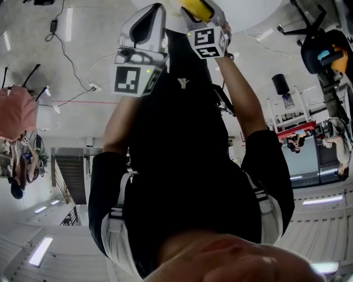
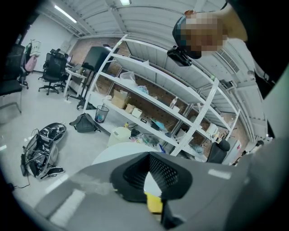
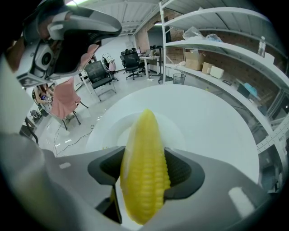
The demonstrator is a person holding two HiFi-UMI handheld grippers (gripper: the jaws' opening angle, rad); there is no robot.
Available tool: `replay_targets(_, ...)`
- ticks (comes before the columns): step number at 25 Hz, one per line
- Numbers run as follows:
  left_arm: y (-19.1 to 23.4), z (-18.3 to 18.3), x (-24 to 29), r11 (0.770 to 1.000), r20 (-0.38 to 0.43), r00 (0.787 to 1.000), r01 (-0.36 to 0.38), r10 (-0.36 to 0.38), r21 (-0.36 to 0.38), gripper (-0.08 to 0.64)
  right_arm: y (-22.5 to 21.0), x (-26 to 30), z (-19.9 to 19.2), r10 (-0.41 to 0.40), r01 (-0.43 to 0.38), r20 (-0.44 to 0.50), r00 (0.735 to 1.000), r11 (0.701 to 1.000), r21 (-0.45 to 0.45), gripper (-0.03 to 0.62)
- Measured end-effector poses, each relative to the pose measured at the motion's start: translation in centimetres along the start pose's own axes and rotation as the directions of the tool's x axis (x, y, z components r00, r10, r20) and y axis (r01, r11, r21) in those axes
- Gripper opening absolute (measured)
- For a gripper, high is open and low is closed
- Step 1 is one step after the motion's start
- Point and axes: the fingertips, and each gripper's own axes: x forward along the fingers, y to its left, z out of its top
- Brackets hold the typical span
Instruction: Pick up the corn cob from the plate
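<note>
A yellow corn cob (image 3: 143, 180) stands lengthwise between the dark pads of my right gripper (image 3: 144, 159), which is shut on it. Its pointed tip hangs over a white plate (image 3: 104, 131) on the round white table (image 3: 216, 122). In the head view the cob (image 1: 196, 7) shows at the top edge in the right gripper (image 1: 199, 12). My left gripper (image 1: 153, 11) is beside it to the left. In its own view the left gripper (image 2: 150, 168) has its pads together with nothing between them.
White shelving (image 3: 226, 49) with boxes and clutter runs behind the table. Office chairs (image 3: 98, 74) and a pink cloth on a chair (image 3: 63, 99) stand on the floor to the left. A bag (image 2: 85, 122) and a bin (image 2: 102, 113) lie near the shelves.
</note>
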Motion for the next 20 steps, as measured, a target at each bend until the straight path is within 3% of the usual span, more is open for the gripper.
replay_targets(20, -0.8, 0.6, -1.2, 1.0, 0.047, 0.999, 0.004, -0.003, -0.011, 0.003, -1.4, -1.1, 0.0, -0.019, 0.018, 0.015, 1.0, 0.995, 0.099, 0.268)
